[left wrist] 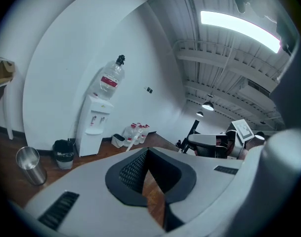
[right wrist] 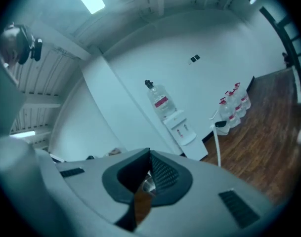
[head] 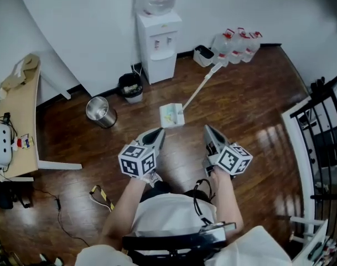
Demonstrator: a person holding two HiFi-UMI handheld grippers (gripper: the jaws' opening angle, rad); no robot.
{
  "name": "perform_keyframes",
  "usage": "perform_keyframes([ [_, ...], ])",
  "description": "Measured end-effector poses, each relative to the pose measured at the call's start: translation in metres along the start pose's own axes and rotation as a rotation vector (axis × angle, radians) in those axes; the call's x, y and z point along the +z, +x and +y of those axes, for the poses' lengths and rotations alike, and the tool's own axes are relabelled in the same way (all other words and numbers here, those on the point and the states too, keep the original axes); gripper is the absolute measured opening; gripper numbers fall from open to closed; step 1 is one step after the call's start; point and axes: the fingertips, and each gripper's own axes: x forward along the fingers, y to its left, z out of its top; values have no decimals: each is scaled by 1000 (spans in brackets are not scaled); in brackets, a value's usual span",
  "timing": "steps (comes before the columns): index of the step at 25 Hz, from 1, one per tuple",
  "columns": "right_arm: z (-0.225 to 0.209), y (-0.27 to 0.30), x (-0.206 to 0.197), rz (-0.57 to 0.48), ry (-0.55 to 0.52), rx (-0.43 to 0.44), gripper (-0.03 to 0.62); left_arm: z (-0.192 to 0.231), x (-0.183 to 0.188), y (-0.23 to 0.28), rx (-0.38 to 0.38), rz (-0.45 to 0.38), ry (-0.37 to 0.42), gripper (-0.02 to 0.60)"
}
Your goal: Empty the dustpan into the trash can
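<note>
A white dustpan (head: 171, 115) with some litter in it lies on the wooden floor, and its long white handle (head: 200, 87) slants up toward the back right. The silver trash can (head: 100, 111) stands to its left, near the wall; it also shows at the lower left of the left gripper view as the silver trash can (left wrist: 30, 165). My left gripper (head: 160, 132) and right gripper (head: 207, 128) hover side by side just short of the dustpan. Both are shut and hold nothing. The handle (right wrist: 217, 144) rises beyond the right gripper (right wrist: 150, 152).
A white water dispenser (head: 158, 43) stands against the curved wall, with a small black bin (head: 130, 87) beside it. Several water bottles (head: 237, 43) and a small white bin (head: 203, 55) sit further right. There is a desk (head: 21, 121) at left and a black railing (head: 323, 126) at right.
</note>
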Motion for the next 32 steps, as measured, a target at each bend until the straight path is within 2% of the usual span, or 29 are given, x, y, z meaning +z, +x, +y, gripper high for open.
perform_keyframes([
  [6, -29, 51, 0, 95, -103, -231, 12, 22, 21, 32, -32, 46, 48, -5],
  [13, -82, 67, 13, 142, -152, -399, 22, 15, 19, 87, -78, 116, 76, -5],
  [20, -158, 102, 25, 152, -186, -460, 38, 17, 17, 146, -72, 167, 62, -5],
  [24, -207, 138, 38, 170, -168, -473, 119, 26, 19, 191, -66, 190, 39, -5],
  [28, -251, 178, 51, 194, -166, -479, 228, 32, 27, 240, -71, 218, 30, -5],
  [32, -293, 214, 55, 221, -183, -473, 292, 40, 27, 277, -68, 248, 0, -5],
])
